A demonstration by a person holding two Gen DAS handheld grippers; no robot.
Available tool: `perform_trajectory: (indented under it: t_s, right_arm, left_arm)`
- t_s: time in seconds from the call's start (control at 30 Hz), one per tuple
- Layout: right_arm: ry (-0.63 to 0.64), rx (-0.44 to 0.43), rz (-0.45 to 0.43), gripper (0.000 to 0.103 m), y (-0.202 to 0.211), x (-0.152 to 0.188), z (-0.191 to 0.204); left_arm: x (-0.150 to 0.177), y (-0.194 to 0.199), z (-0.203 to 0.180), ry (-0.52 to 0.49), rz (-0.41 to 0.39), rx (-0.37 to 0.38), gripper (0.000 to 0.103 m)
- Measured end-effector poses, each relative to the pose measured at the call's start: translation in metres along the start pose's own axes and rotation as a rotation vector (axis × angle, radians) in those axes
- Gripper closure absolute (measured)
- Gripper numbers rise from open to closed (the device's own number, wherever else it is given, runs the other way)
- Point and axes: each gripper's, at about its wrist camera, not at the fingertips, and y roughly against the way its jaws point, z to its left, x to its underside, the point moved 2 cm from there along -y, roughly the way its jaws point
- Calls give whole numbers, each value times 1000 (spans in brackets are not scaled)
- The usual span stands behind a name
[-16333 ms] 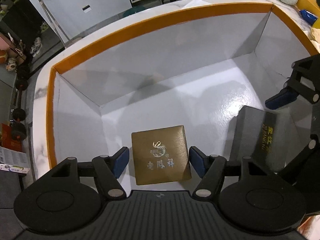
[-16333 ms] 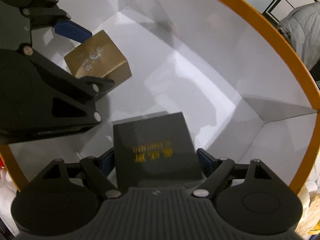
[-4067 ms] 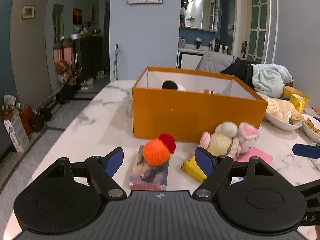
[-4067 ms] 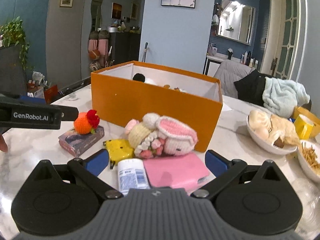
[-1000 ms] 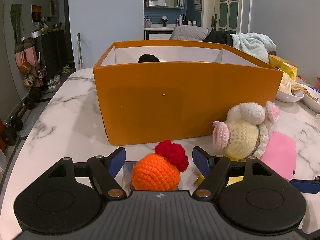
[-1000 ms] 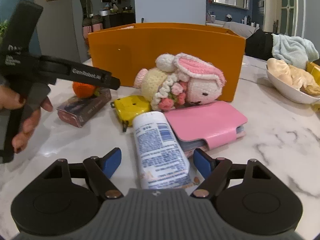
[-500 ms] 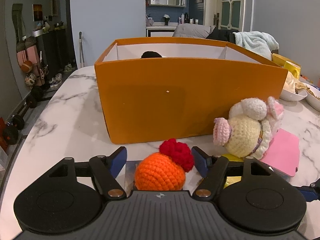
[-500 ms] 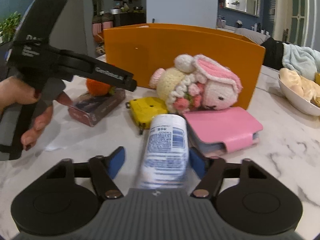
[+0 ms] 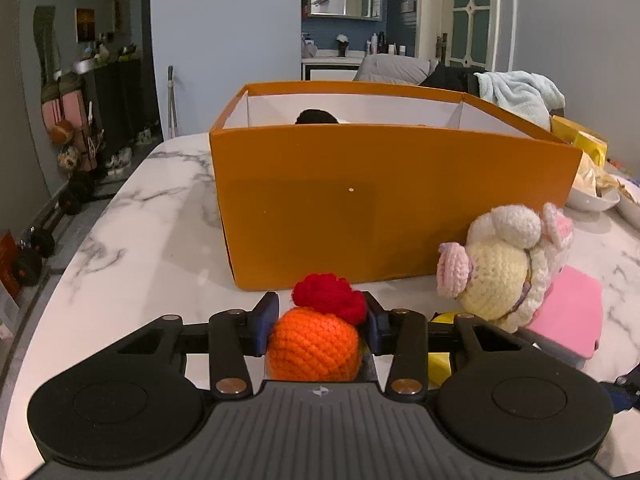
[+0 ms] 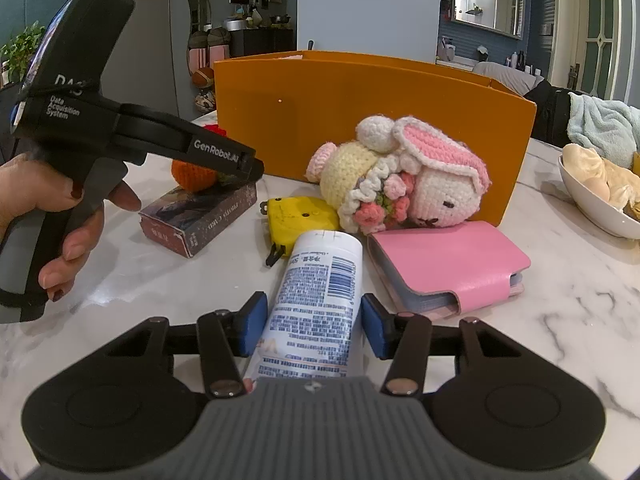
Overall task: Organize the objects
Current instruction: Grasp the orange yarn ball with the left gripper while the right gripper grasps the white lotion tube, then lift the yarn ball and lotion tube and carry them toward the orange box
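Observation:
My left gripper (image 9: 318, 312) is shut on an orange crochet ball (image 9: 312, 344) with a red tuft, its blue pads pressing both sides. In the right wrist view this ball (image 10: 192, 176) rests on a dark card box (image 10: 200, 216). The left gripper (image 10: 252, 168) is held there by a hand (image 10: 60, 216). My right gripper (image 10: 314, 320) has its jaws closing on a white tube (image 10: 320, 280) lying on the marble table (image 10: 580, 320), and the pads touch the tube's sides. The open orange box (image 9: 392, 200) stands just behind.
A crochet bunny (image 10: 400, 176) leans against the orange box (image 10: 380, 120). A yellow tape measure (image 10: 300, 216) and a pink wallet (image 10: 448, 260) lie in front of it. A white bowl of food (image 10: 596, 200) sits at the right. The table edge runs along the left (image 9: 80, 248).
Both pairs of jaws have closed in: the left onto the orange ball, the right against the white tube. Neither hand has shifted much.

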Motion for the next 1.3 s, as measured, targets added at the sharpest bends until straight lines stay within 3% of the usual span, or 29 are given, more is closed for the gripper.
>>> perform_trajectory:
  t_s: [0.7,1.3]
  right_arm:
    - [-6,20,-9,52,9,6,4]
    - [-25,84,-6,52,36,28,-5]
  left_arm:
    - [11,21,0,8,-3,-45,53]
    - [39,64,-13,22,-7,-27,53]
